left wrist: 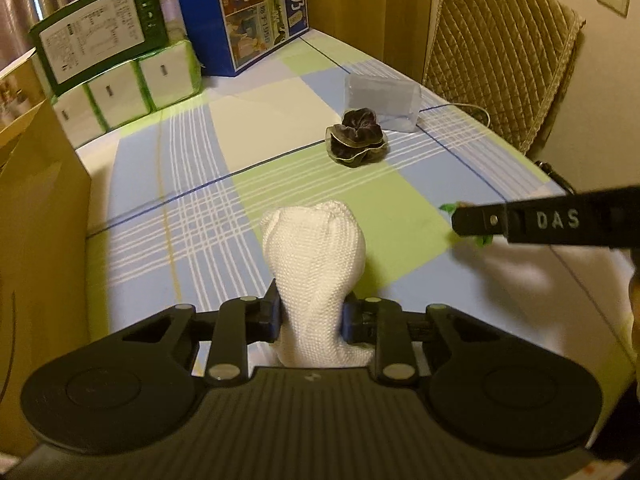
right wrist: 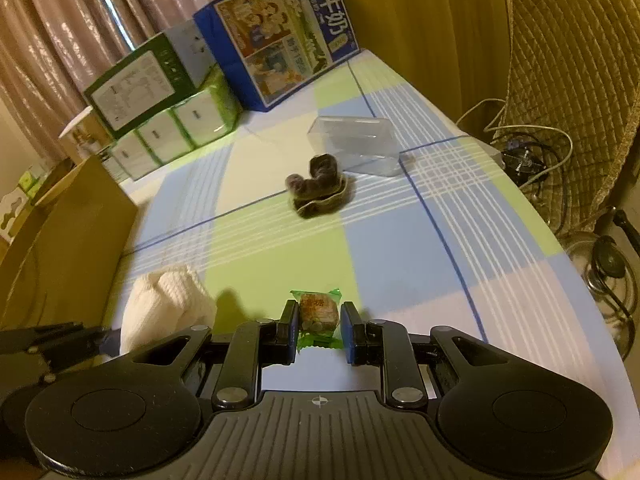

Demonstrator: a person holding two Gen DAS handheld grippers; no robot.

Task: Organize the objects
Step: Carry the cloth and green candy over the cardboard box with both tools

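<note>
L gripper (left wrist: 312, 316) is clenched on a white knit sock (left wrist: 316, 264), rolled into a bundle; both pads press into its lower half and the rounded top sticks up past the fingertips at 12 o'clock. The sock sits low over the checked tablecloth (left wrist: 180, 216); can't tell if its base touches the cloth.

R gripper (right wrist: 320, 330) has a small candy in a green wrapper (right wrist: 319, 312) between its jaws. The L pad touches the wrapper, the R pad sits just beside it, so can't tell whether it's truly gripped or only bracketed. The candy lies at the near edge of the cloth. In the left wrist view the R gripper's finger enters at 3 o'clock w/ a bit of green wrapper at its tip.

From the right wrist view the sock shows at 9 o'clock, near the candy but apart from it.

Mid-table, at 12 o'clock from both grippers, lies a dark velvet scrunchie (left wrist: 357, 137). Just behind it is a clear plastic box (left wrist: 382, 100), near but not touching as far as I can see.

Far end at 11 o'clock: blue milk carton box (left wrist: 256, 12), stacked tissue packs (left wrist: 132, 88) w/ a green box (left wrist: 100, 28) on top. Brown cardboard box (left wrist: 36, 240) at 9 o'clock. Quilted chair back (left wrist: 500, 52) at 2 o'clock, off the table.
</note>
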